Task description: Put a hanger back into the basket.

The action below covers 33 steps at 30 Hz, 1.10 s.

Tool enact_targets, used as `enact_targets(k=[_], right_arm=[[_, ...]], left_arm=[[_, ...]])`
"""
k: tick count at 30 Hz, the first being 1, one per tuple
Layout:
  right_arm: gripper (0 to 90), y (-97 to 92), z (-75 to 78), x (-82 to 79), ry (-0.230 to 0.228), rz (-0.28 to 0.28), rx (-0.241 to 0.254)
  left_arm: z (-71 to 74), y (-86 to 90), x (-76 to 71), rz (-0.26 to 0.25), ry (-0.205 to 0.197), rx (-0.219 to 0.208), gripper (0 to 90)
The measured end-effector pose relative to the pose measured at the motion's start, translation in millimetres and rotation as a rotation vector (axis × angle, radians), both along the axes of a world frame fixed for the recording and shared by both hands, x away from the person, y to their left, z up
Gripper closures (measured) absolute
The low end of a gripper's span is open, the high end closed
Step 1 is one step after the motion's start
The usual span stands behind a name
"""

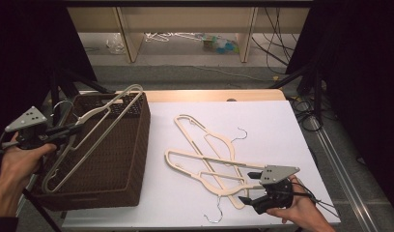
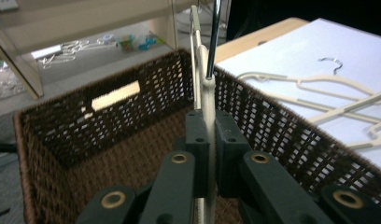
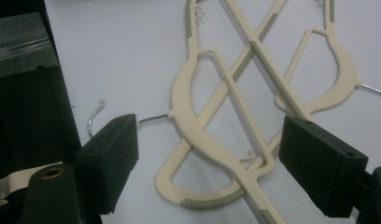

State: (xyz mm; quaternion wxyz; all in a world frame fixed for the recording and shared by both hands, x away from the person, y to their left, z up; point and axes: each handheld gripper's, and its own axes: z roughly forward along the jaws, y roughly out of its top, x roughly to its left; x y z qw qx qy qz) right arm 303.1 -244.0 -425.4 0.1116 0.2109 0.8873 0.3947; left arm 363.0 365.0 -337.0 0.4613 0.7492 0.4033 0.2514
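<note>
We seem to be in a lab or recording room: black curtains (image 1: 364,72) at three and nine o'clock, loose cables (image 1: 274,36) on the floor (image 1: 185,60) at twelve, a white-covered worktop (image 1: 277,125).

Each hand holds a black tool w/ a grey three-cornered plate on top (small dark holes in it). Left gripper (image 1: 64,131) and right gripper (image 1: 250,186) have chunky black block fingers (image 3: 109,161) w/ brass-ringed screw holes. A thin black cable trails from the right one. A dark sleeve edge shows at bottom left.
</note>
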Motion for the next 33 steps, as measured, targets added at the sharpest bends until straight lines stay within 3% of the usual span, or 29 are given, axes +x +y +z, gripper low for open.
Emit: enact_targets(k=[6,7,18,22,24,25,28,30,33], right_arm=[[20.9,-0.2,-1.1,0.1,0.0,0.001,0.0],[20.9,-0.4,-1.1,0.0,0.0,0.0,-0.002],[21.0,-0.4,-1.4,-0.1,0.01,-0.002,-0.009],[21.0,0.2,-2.0,0.3,0.011,0.007,-0.009],[21.0,0.2,-2.0,0.4,0.011,0.007,-0.009],[21.0,0.1,-1.9,0.2,0.014,0.003,-0.008],[21.0,-0.6,-2.6,0.5,0.013,0.006,-0.011],[21.0,-0.8,-2.9,1.2,0.013,0.005,-0.009],[21.1,-0.7,-3.5,0.9,0.008,0.004,-0.012]], left_arm=[[-10.5,1.8,4.7,0.034,0.045,-0.002,85.6],[-15.2,2.4,7.6,0.045,0.073,-0.002,85.6],[-45.1,-0.8,21.7,0.048,0.174,-0.016,85.5],[-55.7,-0.7,29.3,0.05,0.222,0.004,85.4],[-57.5,-0.4,30.6,0.057,0.226,0.01,85.3],[-60.1,1.2,32.5,0.08,0.229,0.037,85.2],[-60.9,3.5,33.5,0.103,0.231,0.019,84.1],[-61.6,7.6,33.5,0.145,0.227,0.011,83.2],[-61.1,10.8,33.1,0.176,0.221,0.02,80.8]])
